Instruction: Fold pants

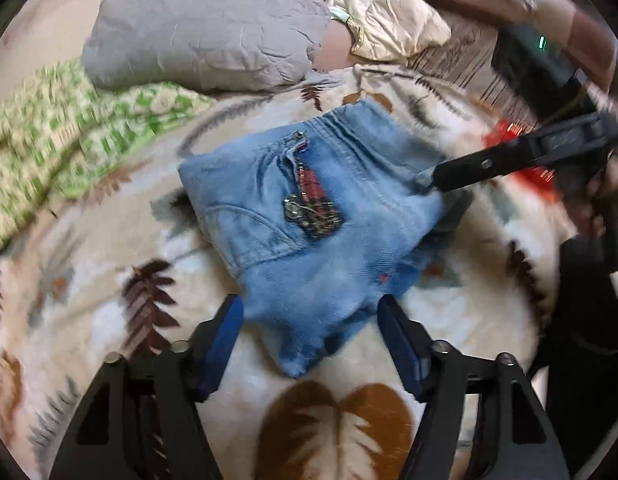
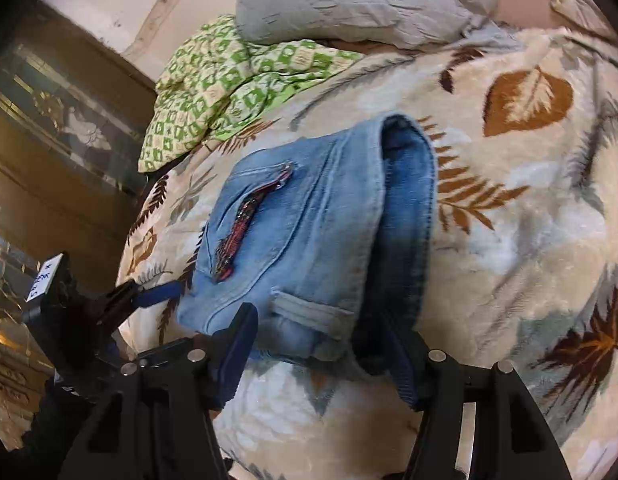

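Observation:
Light blue jeans point(image 1: 309, 220) lie folded into a compact bundle on a leaf-print blanket, with a red patterned pocket strip on top. They also show in the right wrist view point(image 2: 309, 240). My left gripper point(image 1: 309, 320) is open, its blue pads on either side of the bundle's near corner. My right gripper point(image 2: 321, 344) is open, its fingers straddling the near edge of the bundle by a belt loop. The right gripper also shows in the left wrist view point(image 1: 437, 180), with its tip at the jeans' right edge.
A grey pillow point(image 1: 205, 32) and a green checked cloth point(image 1: 69, 128) lie at the back left of the blanket point(image 1: 337, 420). A cream cloth point(image 1: 393, 24) lies behind. A dark wooden cabinet point(image 2: 61, 152) stands beside the bed.

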`<state>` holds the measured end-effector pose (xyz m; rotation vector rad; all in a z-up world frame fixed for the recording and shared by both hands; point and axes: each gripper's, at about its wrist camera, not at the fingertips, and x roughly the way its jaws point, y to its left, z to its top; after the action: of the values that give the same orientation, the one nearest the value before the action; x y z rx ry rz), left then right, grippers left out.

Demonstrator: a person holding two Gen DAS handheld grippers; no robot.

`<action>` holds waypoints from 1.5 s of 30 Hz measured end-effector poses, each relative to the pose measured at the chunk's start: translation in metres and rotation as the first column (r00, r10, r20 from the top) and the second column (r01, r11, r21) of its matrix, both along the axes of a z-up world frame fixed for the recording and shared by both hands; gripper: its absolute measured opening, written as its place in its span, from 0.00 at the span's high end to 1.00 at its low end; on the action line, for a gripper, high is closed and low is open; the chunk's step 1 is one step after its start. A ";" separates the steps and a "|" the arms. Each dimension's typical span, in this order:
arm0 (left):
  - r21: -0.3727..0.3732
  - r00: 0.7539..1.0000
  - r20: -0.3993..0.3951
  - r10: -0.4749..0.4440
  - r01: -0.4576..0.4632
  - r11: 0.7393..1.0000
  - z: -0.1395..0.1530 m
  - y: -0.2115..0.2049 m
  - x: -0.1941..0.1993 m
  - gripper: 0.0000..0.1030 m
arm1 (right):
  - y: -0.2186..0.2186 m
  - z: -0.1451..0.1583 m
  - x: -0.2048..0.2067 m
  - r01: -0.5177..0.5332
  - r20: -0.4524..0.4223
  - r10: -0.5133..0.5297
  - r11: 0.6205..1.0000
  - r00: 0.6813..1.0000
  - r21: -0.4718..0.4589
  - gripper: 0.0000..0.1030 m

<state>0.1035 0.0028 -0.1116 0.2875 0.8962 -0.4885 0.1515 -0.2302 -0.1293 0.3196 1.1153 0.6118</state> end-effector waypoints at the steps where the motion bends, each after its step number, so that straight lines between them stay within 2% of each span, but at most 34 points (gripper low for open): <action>1: 0.020 1.000 -0.002 -0.004 0.004 1.000 -0.003 -0.002 0.002 0.63 | 0.004 0.001 -0.002 -0.010 0.020 0.011 1.000 1.000 -0.010 0.37; 3: 0.022 1.000 0.011 -0.004 0.004 1.000 -0.003 -0.003 0.003 0.72 | 0.010 0.002 -0.004 -0.021 0.045 0.021 1.000 0.999 -0.017 0.50; 4: 0.021 1.000 0.023 -0.011 0.010 1.000 -0.002 -0.004 0.001 0.84 | 0.013 0.003 -0.005 -0.031 0.054 0.032 0.999 0.998 -0.027 0.66; 7: 0.053 0.999 0.032 -0.043 0.041 0.998 -0.001 -0.009 -0.004 0.85 | 0.016 0.009 -0.010 -0.042 0.091 0.048 0.997 0.995 -0.066 0.69; 11: -0.022 0.998 0.001 -0.060 0.060 0.998 0.001 0.000 -0.008 0.88 | 0.010 0.016 -0.012 -0.033 0.122 0.043 0.996 0.992 -0.086 0.78; 13: -0.032 0.998 -0.053 -0.038 0.036 0.999 -0.010 0.006 -0.003 0.92 | 0.004 0.013 -0.010 -0.014 0.118 0.027 0.994 0.993 -0.112 0.87; 14: -0.028 0.996 -0.080 -0.024 0.022 0.999 -0.017 0.007 0.001 0.94 | 0.002 0.007 -0.008 -0.005 0.111 0.020 0.990 0.994 -0.139 0.87; 15: -0.050 0.994 -0.107 -0.014 0.009 0.999 -0.019 0.010 0.006 0.94 | -0.001 -0.001 -0.005 -0.004 0.087 0.015 0.992 0.996 -0.127 0.87; 16: -0.065 0.993 -0.115 -0.011 0.004 0.998 -0.019 0.011 0.008 0.94 | -0.003 -0.010 -0.003 0.001 0.054 0.005 0.994 0.999 -0.106 0.87; 18: -0.048 0.994 -0.110 -0.017 0.012 0.999 -0.020 0.009 0.006 0.94 | -0.002 -0.017 -0.001 0.013 0.065 -0.005 0.993 0.998 -0.120 0.87; 25: -0.060 0.991 -0.134 -0.010 0.002 0.998 -0.021 0.010 0.008 0.94 | 0.005 -0.014 -0.005 0.017 0.105 0.001 0.984 0.994 -0.175 0.87; 35: -0.061 0.989 -0.148 0.021 -0.031 0.998 -0.022 0.010 0.011 0.92 | 0.005 -0.017 -0.009 0.038 0.119 -0.016 0.982 0.993 -0.182 0.87; 36: -0.065 0.989 -0.146 0.032 -0.042 0.997 -0.019 0.010 0.012 0.92 | 0.007 -0.015 -0.009 0.038 0.125 -0.014 0.981 0.992 -0.190 0.86; 37: -0.067 0.989 -0.138 0.046 -0.055 0.996 -0.014 0.011 0.011 0.92 | 0.007 -0.011 -0.010 0.035 0.134 -0.008 0.980 0.991 -0.196 0.80; 39: -0.046 0.984 -0.138 0.116 -0.124 0.991 -0.002 0.012 0.011 0.68 | 0.007 0.000 -0.014 0.054 0.141 -0.024 0.975 0.990 -0.214 0.62; 40: -0.021 0.969 -0.129 0.210 -0.214 0.977 0.008 0.016 0.012 0.32 | 0.005 0.013 -0.016 0.077 0.142 -0.044 0.969 0.989 -0.236 0.30; 41: -0.023 0.956 -0.108 0.274 -0.278 0.960 0.018 0.020 0.011 0.04 | 0.004 0.023 -0.019 0.090 0.149 -0.056 0.967 0.987 -0.238 0.06; 42: -0.082 0.945 -0.065 0.320 -0.324 0.942 0.036 0.026 0.005 0.00 | 0.000 0.038 -0.023 0.108 0.170 -0.070 0.968 0.983 -0.225 0.00; 43: -0.147 0.937 -0.019 0.350 -0.349 0.925 0.055 0.030 -0.003 0.00 | -0.004 0.058 -0.031 0.130 0.213 -0.085 0.971 0.973 -0.203 0.00; 45: -0.220 0.913 0.050 0.405 -0.386 0.896 0.088 0.033 -0.022 0.00 | -0.010 0.093 -0.050 0.169 0.295 -0.106 0.966 0.949 -0.196 0.00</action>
<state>0.0814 0.0359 -0.0241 -0.0649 0.7783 -0.1826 0.1016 -0.2403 -0.0361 0.1128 0.8658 0.3896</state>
